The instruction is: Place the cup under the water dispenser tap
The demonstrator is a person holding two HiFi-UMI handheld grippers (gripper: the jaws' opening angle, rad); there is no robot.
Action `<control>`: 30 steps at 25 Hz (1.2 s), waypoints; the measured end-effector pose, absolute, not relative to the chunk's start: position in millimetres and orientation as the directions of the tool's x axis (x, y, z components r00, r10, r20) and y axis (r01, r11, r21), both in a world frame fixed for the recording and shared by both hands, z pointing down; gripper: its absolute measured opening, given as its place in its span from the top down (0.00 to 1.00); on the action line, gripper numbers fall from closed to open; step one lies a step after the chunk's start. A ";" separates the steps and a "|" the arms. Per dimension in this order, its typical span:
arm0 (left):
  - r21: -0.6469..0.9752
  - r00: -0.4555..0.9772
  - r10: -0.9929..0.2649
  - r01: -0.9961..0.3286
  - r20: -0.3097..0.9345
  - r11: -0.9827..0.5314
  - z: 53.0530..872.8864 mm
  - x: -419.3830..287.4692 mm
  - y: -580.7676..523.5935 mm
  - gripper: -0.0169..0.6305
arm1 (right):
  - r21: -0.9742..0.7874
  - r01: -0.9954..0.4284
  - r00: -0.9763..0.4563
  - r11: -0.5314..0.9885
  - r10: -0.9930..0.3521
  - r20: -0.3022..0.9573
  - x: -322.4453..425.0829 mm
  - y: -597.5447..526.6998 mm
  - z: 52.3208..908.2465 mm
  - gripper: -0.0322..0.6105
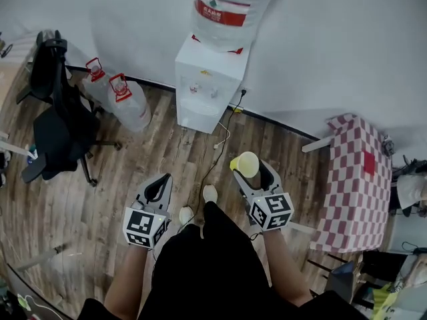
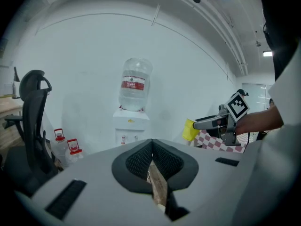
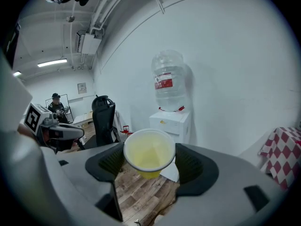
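A yellow cup (image 1: 246,164) is held upright between the jaws of my right gripper (image 1: 252,170), which is shut on it; in the right gripper view the empty cup (image 3: 149,153) fills the gap between the jaws. The white water dispenser (image 1: 208,84) with its big bottle (image 1: 230,9) stands against the wall ahead, well beyond the cup; its taps (image 1: 203,90) face me. My left gripper (image 1: 159,189) hangs at the left with its jaws closed and nothing in them. The left gripper view shows the dispenser (image 2: 131,126) far off and the cup (image 2: 189,129) at the right.
Two spare water bottles (image 1: 122,99) with red caps stand on the wood floor left of the dispenser. A black office chair (image 1: 59,115) is further left. A table with a red checked cloth (image 1: 355,183) is at the right. A cable (image 1: 219,149) runs along the floor from the dispenser.
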State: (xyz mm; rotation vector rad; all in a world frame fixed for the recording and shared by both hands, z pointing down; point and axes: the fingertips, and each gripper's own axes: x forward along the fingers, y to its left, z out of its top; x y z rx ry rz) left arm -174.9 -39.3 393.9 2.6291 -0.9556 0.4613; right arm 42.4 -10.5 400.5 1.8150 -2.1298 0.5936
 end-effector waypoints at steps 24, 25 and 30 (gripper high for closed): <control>0.179 0.647 -0.570 -0.726 0.506 -0.664 509.3 -64.9 -171.5 0.95 | -0.124 -0.958 -0.284 0.258 -0.806 0.519 96.8 -219.6 576.7 0.40; 0.182 0.645 -0.574 -0.729 0.505 -0.659 516.6 -60.8 -177.5 0.95 | -0.122 -0.957 -0.286 0.261 -0.805 0.520 99.0 -226.8 585.6 0.40; 0.188 0.626 -0.564 -0.742 0.539 -0.644 555.9 -47.8 -197.3 0.95 | -0.098 -0.952 -0.296 0.291 -0.788 0.539 103.3 -251.2 630.5 0.40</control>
